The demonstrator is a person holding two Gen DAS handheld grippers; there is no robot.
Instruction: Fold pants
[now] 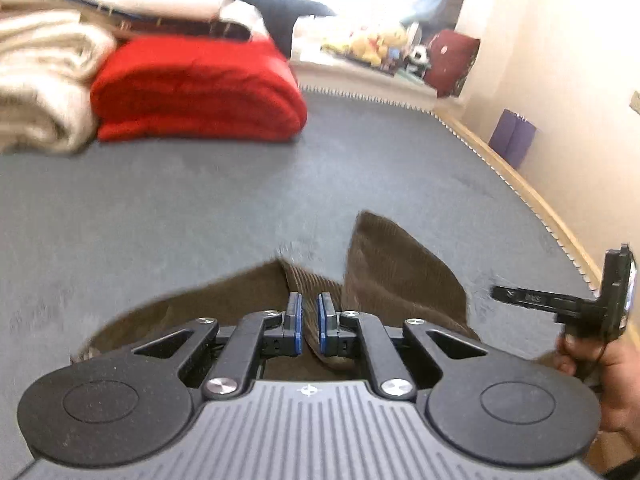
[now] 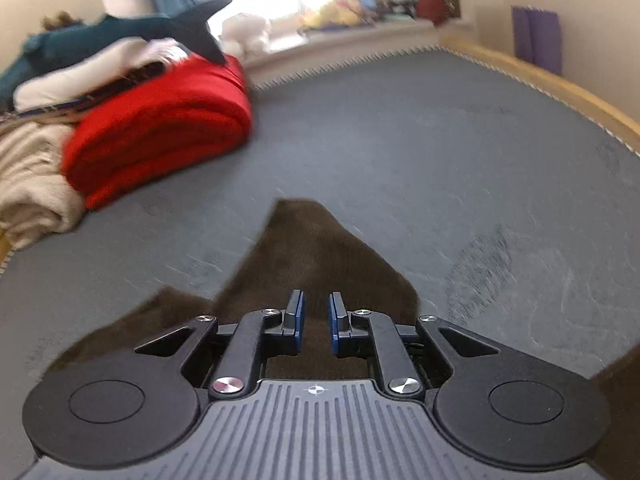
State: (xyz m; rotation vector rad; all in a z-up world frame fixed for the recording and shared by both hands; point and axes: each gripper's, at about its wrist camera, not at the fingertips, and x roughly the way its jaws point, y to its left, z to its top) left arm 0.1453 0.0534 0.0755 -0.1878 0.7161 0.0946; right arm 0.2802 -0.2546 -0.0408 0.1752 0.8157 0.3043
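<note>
Brown corduroy pants point(image 1: 400, 272) lie rumpled on the grey bed cover point(image 1: 200, 208). My left gripper point(image 1: 310, 322) is shut on a raised fold of them, and ribbed cloth runs up between its blue pads point(image 1: 297, 320). At the right edge of the left wrist view a hand point(image 1: 608, 372) holds my right gripper point(image 1: 498, 294), whose tip stops just short of the pants' right edge. In the right wrist view my right gripper point(image 2: 317, 326) hovers over the pants point(image 2: 312, 256). Its pads point(image 2: 299, 320) stand a narrow gap apart, with blurred brown cloth behind them and none visibly pinched.
A folded red blanket point(image 1: 200, 88) and cream blankets point(image 1: 44, 80) are stacked at the far left of the bed. A dark plush shark point(image 2: 120, 28) lies on top of them. A windowsill with soft toys point(image 1: 372, 46) runs behind. The wooden bed edge point(image 1: 532, 196) and a wall are on the right.
</note>
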